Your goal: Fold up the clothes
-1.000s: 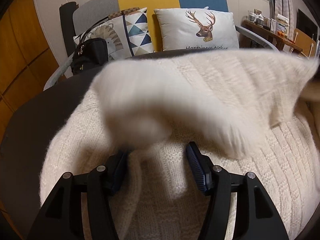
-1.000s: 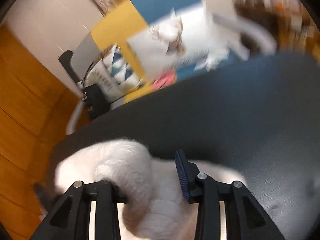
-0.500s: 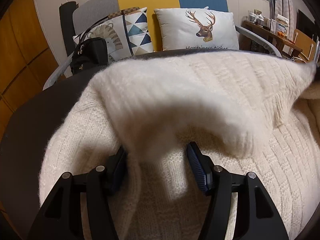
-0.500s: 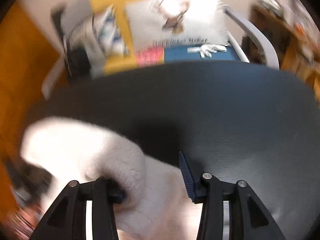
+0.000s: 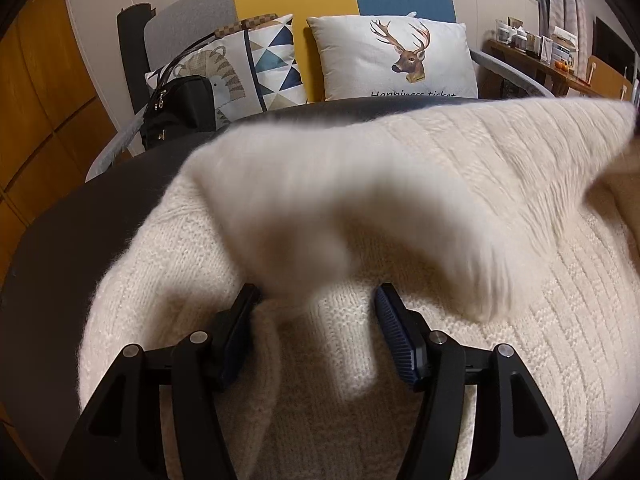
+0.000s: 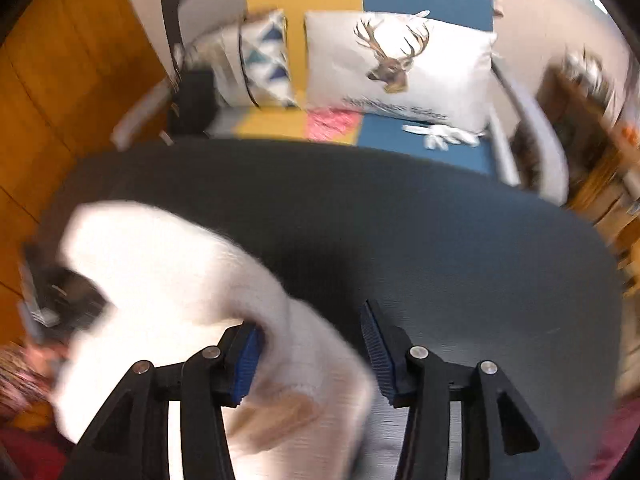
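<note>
Both grippers look the same. The left gripper [image 5: 318, 318] has two black plastic fingers with triangle-shaped holes in the arms. Each arm carries two round silver screws. The pads [image 5: 396, 340] are dark blue and have fine ribs across them. The right gripper [image 6: 310, 342] has the same black frame, the same silver screws and brighter blue ribbed pads [image 6: 374, 346]. A black bar joins the two arms of each one.

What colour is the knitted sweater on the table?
Cream white, a fluffy knit; the sweater shows best in the left wrist view.
</note>
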`<act>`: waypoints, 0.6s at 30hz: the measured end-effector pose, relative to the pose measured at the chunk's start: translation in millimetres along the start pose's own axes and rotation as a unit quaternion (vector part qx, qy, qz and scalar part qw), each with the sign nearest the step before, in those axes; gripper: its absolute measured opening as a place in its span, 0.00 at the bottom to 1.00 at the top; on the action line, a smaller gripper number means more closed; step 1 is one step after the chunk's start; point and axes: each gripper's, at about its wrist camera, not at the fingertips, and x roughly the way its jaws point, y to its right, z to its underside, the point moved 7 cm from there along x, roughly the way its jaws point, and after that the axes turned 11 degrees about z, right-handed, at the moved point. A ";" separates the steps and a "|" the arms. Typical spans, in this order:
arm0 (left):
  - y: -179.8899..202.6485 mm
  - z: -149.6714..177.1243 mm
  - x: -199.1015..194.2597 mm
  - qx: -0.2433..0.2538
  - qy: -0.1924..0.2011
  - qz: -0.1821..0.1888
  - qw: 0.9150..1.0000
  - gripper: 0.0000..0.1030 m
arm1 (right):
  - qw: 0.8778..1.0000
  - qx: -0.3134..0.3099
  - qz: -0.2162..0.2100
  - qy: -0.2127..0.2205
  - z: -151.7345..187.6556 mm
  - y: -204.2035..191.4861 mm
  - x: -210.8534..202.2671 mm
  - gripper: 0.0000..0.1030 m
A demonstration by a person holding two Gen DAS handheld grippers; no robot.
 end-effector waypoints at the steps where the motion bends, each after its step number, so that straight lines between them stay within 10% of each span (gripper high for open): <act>1: -0.2 -0.1 0.0 0.001 0.000 -0.001 1.000 0.61 | 0.999 0.028 0.018 0.014 1.2 9.7 -3.2 0.47; 5: -1.2 -0.4 -0.1 0.002 -0.001 -0.002 1.000 0.61 | 0.984 0.076 0.137 0.080 3.8 34.9 -26.4 0.49; 9: -0.3 -0.1 0.1 0.006 -0.002 -0.007 1.000 0.62 | 0.990 -0.014 0.032 0.135 19.6 -35.8 -39.5 0.45; 12: -0.6 -0.3 -0.1 0.005 -0.002 -0.007 1.000 0.62 | 0.993 -0.047 -0.059 0.086 27.4 -87.5 -12.9 0.41; 18: -2.7 -0.4 -1.4 -0.001 0.000 0.002 1.000 0.62 | 0.998 -0.062 0.011 -0.015 34.4 -110.5 74.4 0.23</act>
